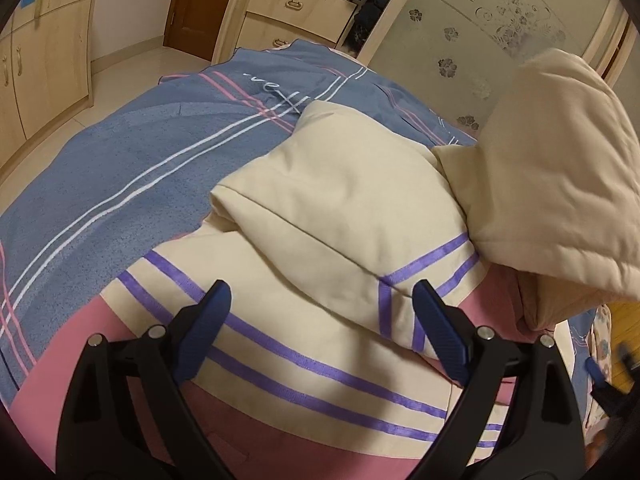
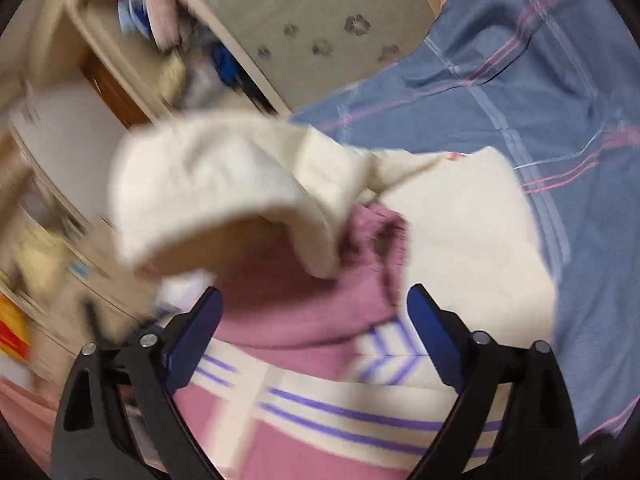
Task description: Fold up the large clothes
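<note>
A cream and pink hooded garment (image 1: 328,216) with purple stripes lies on the blue bed cover (image 1: 120,168). One cream sleeve is folded across its body. The cream hood (image 1: 560,168) stands raised at the right. My left gripper (image 1: 322,304) is open and empty just above the striped part. In the right wrist view the same garment (image 2: 460,240) lies below my right gripper (image 2: 314,312), which is open and empty over the pink and striped cloth. The hood (image 2: 216,196) hangs in mid-air, blurred, in front of it.
The bed cover (image 2: 540,92) has pink and white lines. A wardrobe with a frosted flower door (image 1: 472,28) and drawers (image 1: 296,8) stands beyond the bed. Light wood cabinets (image 1: 44,64) line the left wall. The other gripper's edge (image 1: 616,384) shows at the far right.
</note>
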Demonstrator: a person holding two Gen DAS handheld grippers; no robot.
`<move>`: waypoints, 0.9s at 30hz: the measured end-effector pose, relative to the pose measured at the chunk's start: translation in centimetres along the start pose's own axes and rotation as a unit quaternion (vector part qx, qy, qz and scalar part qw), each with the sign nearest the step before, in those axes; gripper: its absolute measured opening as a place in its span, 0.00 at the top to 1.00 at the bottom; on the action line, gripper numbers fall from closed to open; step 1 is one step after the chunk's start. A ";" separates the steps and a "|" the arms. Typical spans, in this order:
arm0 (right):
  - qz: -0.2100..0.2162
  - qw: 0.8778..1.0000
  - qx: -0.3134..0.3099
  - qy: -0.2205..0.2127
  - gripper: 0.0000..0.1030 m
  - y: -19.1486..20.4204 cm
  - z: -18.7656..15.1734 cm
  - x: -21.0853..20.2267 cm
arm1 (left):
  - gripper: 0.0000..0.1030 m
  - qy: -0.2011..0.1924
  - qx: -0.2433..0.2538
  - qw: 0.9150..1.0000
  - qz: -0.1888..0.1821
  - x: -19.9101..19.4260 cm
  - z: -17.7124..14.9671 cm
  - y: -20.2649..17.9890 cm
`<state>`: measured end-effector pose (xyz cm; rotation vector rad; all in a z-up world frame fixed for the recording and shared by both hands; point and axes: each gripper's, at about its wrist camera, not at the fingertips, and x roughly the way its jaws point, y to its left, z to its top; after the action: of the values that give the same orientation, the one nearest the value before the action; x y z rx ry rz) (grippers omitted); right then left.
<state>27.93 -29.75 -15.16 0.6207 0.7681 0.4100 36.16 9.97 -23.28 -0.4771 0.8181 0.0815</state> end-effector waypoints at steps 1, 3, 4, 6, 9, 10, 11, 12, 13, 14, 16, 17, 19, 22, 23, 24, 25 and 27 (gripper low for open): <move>0.065 0.997 0.035 0.001 0.03 0.0 0.5 -0.2 | 0.09 0.000 0.002 1.000 0.000 0.0 -0.1 -0.1; 0.178 0.980 0.085 0.012 0.01 0.2 1.0 0.5 | 0.09 0.002 0.007 1.000 -0.003 0.2 -0.2 -0.5; 0.217 0.970 0.104 0.019 0.01 0.8 1.1 1.5 | 0.09 0.002 0.009 1.000 -0.004 0.2 -0.3 -0.7; 0.245 0.962 0.114 0.031 0.01 2.8 1.0 3.7 | 0.09 0.003 0.015 1.000 -0.005 0.2 -0.5 -1.1; 0.249 0.960 0.125 0.041 0.01 5.3 1.4 7.9 | 0.08 0.004 0.026 1.000 -0.008 0.2 -0.6 -1.5; 0.248 0.960 0.130 0.032 0.01 5.9 1.7 9.4 | 0.08 0.003 0.030 1.000 -0.008 0.1 -0.7 -1.5; 0.244 0.960 0.136 0.025 0.01 6.0 2.0 10.2 | 0.08 0.001 0.031 0.999 -0.008 0.1 -0.7 -1.6; 0.238 0.960 0.146 0.020 0.04 6.3 2.5 11.6 | 0.07 0.000 0.031 1.000 -0.007 0.0 -0.7 -1.5; 0.230 0.960 0.158 0.021 0.18 6.5 3.2 13.2 | 0.07 0.000 0.029 1.000 -0.007 0.0 -0.6 -1.5; 0.225 0.960 0.163 0.025 0.26 6.8 3.4 14.1 | 0.07 0.000 0.025 1.000 -0.008 0.0 -0.6 -1.3; 0.220 0.964 0.142 0.041 0.61 8.0 4.3 15.2 | 0.07 0.000 0.021 1.000 -0.008 -0.1 -0.4 -0.9; 0.222 0.967 0.117 0.054 0.80 9.1 4.3 15.5 | 0.07 -0.003 0.018 1.000 -0.006 -0.2 -0.3 -0.7; 0.237 0.966 0.076 0.066 0.83 10.6 3.6 14.6 | 0.07 -0.015 0.004 1.000 -0.002 -0.7 0.1 0.0; 0.194 0.978 -0.035 0.067 0.83 13.1 1.2 11.4 | 0.07 -0.047 -0.045 0.998 -0.013 -1.9 0.8 1.9; 0.174 0.980 -0.070 0.066 0.83 13.6 -0.2 10.2 | 0.07 -0.056 -0.063 0.996 -0.020 -2.3 0.9 2.5; 0.163 0.980 -0.087 0.069 0.83 13.5 -1.5 9.7 | 0.07 -0.061 -0.080 0.994 -0.030 -2.5 1.0 3.2; 0.150 0.980 -0.102 0.078 0.83 13.5 -2.7 9.2 | 0.07 -0.063 -0.088 0.993 -0.039 -2.6 1.0 3.4; 0.100 0.979 -0.146 0.103 0.83 13.4 -6.3 9.0 | 0.07 -0.071 -0.085 0.993 -0.050 -2.9 1.1 3.3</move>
<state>27.53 -12.46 -14.55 0.3822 0.8261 0.7675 34.03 13.69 -21.79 -0.6654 0.6499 0.0923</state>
